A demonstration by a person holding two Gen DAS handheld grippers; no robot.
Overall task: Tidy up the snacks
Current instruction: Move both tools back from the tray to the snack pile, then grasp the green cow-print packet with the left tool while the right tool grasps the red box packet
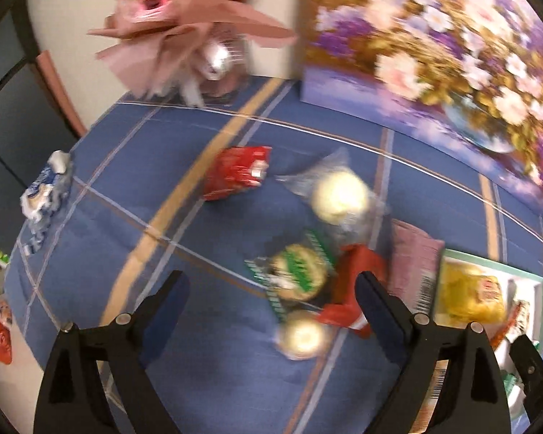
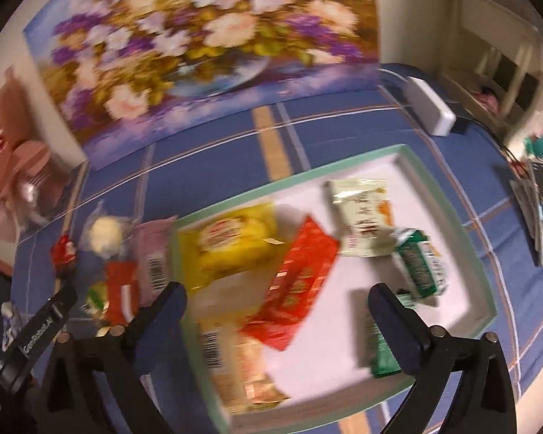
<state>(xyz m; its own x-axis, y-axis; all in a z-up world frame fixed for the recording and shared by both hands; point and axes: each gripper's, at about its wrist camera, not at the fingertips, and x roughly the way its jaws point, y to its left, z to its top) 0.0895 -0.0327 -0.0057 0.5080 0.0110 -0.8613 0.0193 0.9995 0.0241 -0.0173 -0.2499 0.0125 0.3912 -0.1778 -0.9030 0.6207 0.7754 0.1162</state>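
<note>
The left gripper (image 1: pixel 271 296) hangs with its jaws spread wide and nothing held, above the blue checked tabletop (image 1: pixel 134 181). Ahead of it and to its left lies a red snack packet (image 1: pixel 237 173), its long axis slanting away to the left. Between the jaws sits a green-and-gold round snack (image 1: pixel 297 275), with a small gold one (image 1: pixel 302 336) just nearer. Further right, the right gripper (image 2: pixel 277 305) is likewise wide apart and empty, poised over the green-rimmed tray (image 2: pixel 463 224). In the tray, a yellow packet (image 2: pixel 231 240) lies ahead-left and a red box (image 2: pixel 295 282) runs diagonally between the jaws, its far end tipped rightward. Motion blur hides finer detail.
</note>
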